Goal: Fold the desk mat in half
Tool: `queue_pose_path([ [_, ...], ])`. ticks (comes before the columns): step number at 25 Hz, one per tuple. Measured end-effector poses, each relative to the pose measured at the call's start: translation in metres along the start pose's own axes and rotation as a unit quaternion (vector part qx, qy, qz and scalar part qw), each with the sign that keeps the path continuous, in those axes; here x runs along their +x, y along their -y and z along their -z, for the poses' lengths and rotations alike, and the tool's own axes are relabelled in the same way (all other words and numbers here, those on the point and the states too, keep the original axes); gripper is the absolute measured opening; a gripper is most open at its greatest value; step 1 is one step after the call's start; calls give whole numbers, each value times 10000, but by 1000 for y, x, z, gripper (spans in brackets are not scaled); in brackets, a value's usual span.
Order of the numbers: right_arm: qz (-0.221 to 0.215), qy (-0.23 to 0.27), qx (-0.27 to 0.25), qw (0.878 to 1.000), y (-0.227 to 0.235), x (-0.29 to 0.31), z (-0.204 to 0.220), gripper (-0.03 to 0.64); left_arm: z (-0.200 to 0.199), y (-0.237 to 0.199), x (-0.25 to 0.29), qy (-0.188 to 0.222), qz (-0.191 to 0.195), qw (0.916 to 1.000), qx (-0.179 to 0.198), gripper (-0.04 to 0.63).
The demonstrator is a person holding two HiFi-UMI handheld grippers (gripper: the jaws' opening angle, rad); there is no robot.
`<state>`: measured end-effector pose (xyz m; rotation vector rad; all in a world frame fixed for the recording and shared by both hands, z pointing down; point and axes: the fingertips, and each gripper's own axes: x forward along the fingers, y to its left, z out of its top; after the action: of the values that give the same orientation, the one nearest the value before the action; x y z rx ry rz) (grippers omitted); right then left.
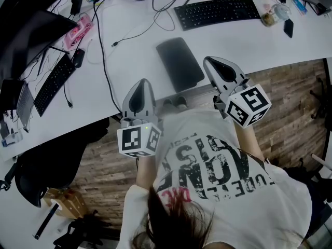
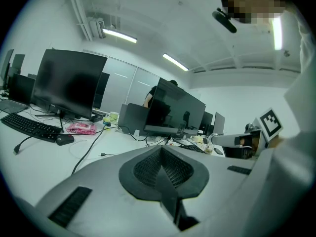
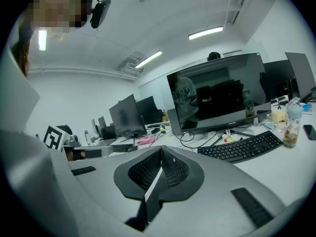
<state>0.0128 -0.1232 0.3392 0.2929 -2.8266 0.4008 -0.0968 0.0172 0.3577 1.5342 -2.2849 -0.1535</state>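
Fold seemingly unstarted: left gripper (image 1: 143,83) and right gripper (image 1: 209,61) (both pressed together, empty) must open and pinch the desk mat (image 1: 180,64) by the desk's (image 1: 129,51) near edge.

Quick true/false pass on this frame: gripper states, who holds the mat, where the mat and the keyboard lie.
1. The left gripper and the right gripper are both shut, with nothing between the jaws. True.
2. The left gripper is clamped on the desk mat. False: its jaws are closed on nothing, and the mat lies flat on the desk.
3. In the head view the desk mat lies at the near edge of the white desk, between the two grippers. True.
4. The black keyboard sits on top of the desk mat. False: it lies farther back on the desk, apart from the mat.
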Motion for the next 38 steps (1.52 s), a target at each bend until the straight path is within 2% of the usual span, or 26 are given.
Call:
queue_pose_path([
  [38,15,-4,-97,10000,0,-2,-1,2,-3,2,1,33,46,10000,-25,2],
])
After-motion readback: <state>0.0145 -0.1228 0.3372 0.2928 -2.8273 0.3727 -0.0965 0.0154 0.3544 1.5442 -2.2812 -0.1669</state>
